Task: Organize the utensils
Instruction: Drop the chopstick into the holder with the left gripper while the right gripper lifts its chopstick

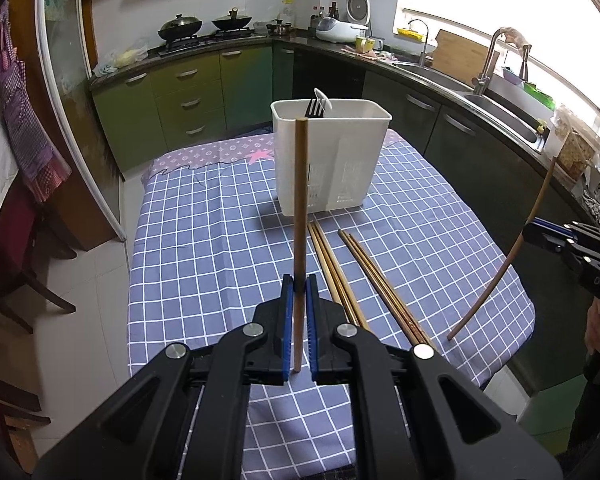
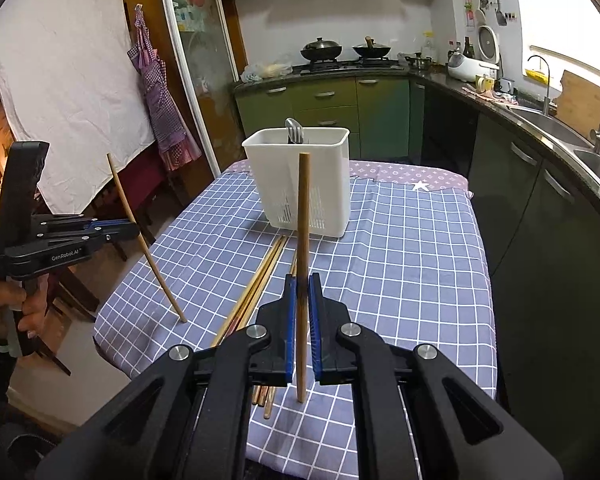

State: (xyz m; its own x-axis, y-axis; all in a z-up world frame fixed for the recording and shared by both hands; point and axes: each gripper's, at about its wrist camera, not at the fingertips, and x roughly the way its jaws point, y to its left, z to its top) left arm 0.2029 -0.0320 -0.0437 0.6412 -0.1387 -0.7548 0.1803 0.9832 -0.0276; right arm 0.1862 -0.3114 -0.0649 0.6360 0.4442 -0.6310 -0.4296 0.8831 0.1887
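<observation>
**Two chopsticks in hand, the holder ahead**

Each gripper is clamped on a single wooden chopstick: the left gripper pinches the left chopstick between its blue pads, the stick standing roughly upright in its own view; the right gripper pinches the right chopstick the same way. Both sticks are clear of the cloth. The white utensil holder stands upright toward the far end of the table, well apart from both grippers, with a fork and a spoon already poking above its rim; four more loose chopsticks lie on the cloth between the grippers and the holder, their far ends near its base.

The step in hand looks like carrying the held sticks to the holder; to do it well, each stick wants its lower tip lifted above the rim, brought over an open part away from the fork and spoon, then lowered before the pads let go; one hand at a time seems wise, since two long sticks could cross; a knock against the wall could tip the light holder.

The table wears a blue checked tablecloth with a purple patterned band at the far end; around it runs a kitchen of green cabinets, two woks on the stove, a sink and tap under a bright window, and an apron hanging by the door.
</observation>
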